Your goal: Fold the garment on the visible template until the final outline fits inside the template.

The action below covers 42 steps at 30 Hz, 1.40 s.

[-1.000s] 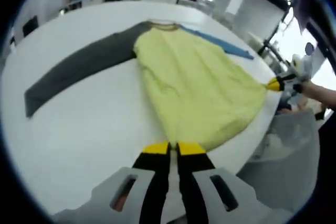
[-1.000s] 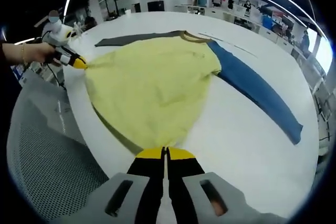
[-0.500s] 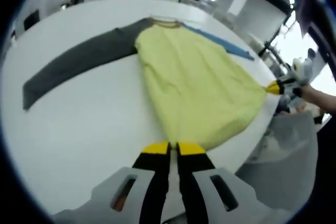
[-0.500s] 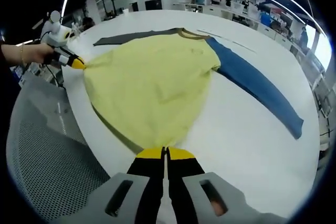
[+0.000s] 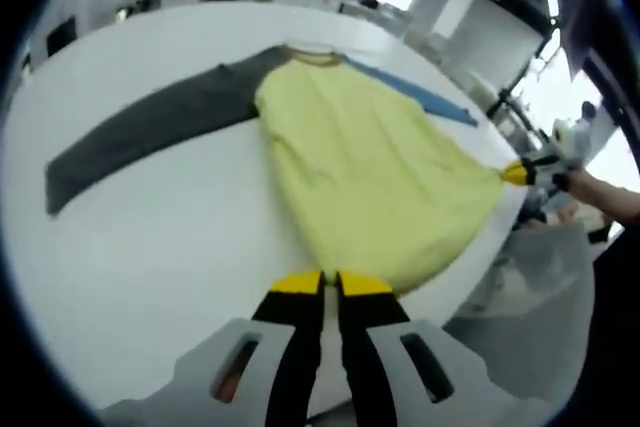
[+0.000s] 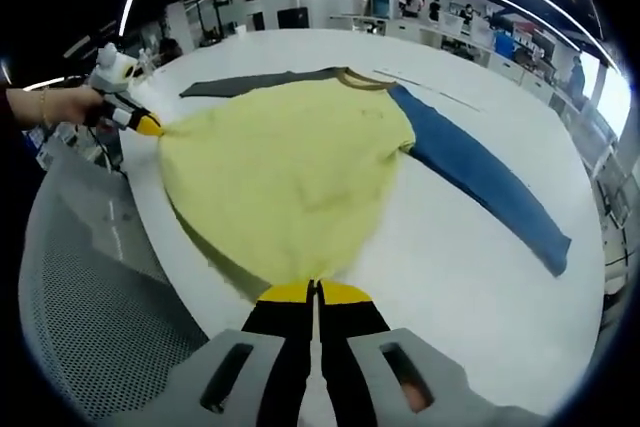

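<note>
The white worktop [image 5: 150, 237] carries everything here, broad and round-looking through the lens, with a grey mesh surface [image 6: 90, 327] below its near edge. Spread across it lies the garment [image 5: 370, 177], a long-sleeved shirt with a yellow body, collar at the far end and hem towards the person. Its grey sleeve [image 5: 150, 127] runs out flat to one side, its blue sleeve [image 6: 480, 177] to the other, both resting on the worktop. A thin line near the collar may be the template's edge, but I cannot tell for sure.

Now the corners. The left hand-held gripper [image 5: 320, 282] has its jaws pressed together on the hem at one bottom corner, and the right hand-held gripper [image 6: 313, 292] is clamped on the opposite hem corner; each appears small at the cloth's far corner in the other's view, held in a hand [image 6: 50, 102].

The risks, as I judge them: the hem sits right at the worktop's edge, so a loose pinch could let the cloth slide off. Uneven lifting between the two corners would skew the fold and wrinkle the body. And the sleeves are spread wide, so they would likely stick out past the template unless tucked in.
</note>
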Tool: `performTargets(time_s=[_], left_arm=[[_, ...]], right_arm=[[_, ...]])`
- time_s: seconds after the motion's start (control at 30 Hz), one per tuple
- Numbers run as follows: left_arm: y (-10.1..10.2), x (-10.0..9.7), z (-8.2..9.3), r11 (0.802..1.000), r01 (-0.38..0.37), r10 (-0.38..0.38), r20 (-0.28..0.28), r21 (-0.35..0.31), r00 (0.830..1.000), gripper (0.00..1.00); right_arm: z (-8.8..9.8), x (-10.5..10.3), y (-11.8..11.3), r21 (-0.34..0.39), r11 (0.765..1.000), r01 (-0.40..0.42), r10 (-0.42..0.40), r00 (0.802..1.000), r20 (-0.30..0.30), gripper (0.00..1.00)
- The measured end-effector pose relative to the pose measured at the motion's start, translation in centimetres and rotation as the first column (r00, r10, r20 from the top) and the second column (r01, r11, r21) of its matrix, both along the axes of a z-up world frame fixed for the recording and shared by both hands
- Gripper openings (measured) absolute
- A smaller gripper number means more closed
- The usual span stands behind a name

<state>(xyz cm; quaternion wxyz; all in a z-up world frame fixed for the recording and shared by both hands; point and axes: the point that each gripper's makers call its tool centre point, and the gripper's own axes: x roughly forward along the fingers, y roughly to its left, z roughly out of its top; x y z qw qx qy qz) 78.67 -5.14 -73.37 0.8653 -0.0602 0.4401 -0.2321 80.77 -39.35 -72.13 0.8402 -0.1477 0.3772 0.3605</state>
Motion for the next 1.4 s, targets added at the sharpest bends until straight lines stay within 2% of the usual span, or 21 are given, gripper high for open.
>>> performTargets(time_s=[0.17,0.37,0.83,1.07,1.4], left_arm=[[0.3,1.3,0.6,1.000,-0.011,0.011,0.017,-0.004,1.000,0.01],[0.5,3.3,0.7,1.000,-0.001,0.001,0.033,0.008,0.999,0.01],[1.1,8.2,-0.6,1.000,-0.012,0.011,0.007,0.022,1.000,0.01],[0.9,9.4,-1.1,0.999,-0.036,0.036,-0.049,0.003,0.998,0.01],[0.6,11.5,-1.7,0.999,-0.030,0.032,-0.069,0.023,0.997,0.01]], right_arm=[[1.1,2.3,-0.3,0.001,1.000,-0.001,0.001,0.999,0.035,0.02],[1.3,4.5,-0.1,-0.003,1.000,-0.015,0.015,0.999,0.050,0.02],[-0.6,10.0,0.7,-0.024,0.999,-0.031,0.031,0.999,0.020,0.02],[-1.4,11.5,1.0,-0.022,1.000,-0.014,0.014,1.000,-0.010,0.02],[-2.9,13.2,1.1,-0.036,0.999,0.005,-0.007,0.999,-0.048,0.02]])
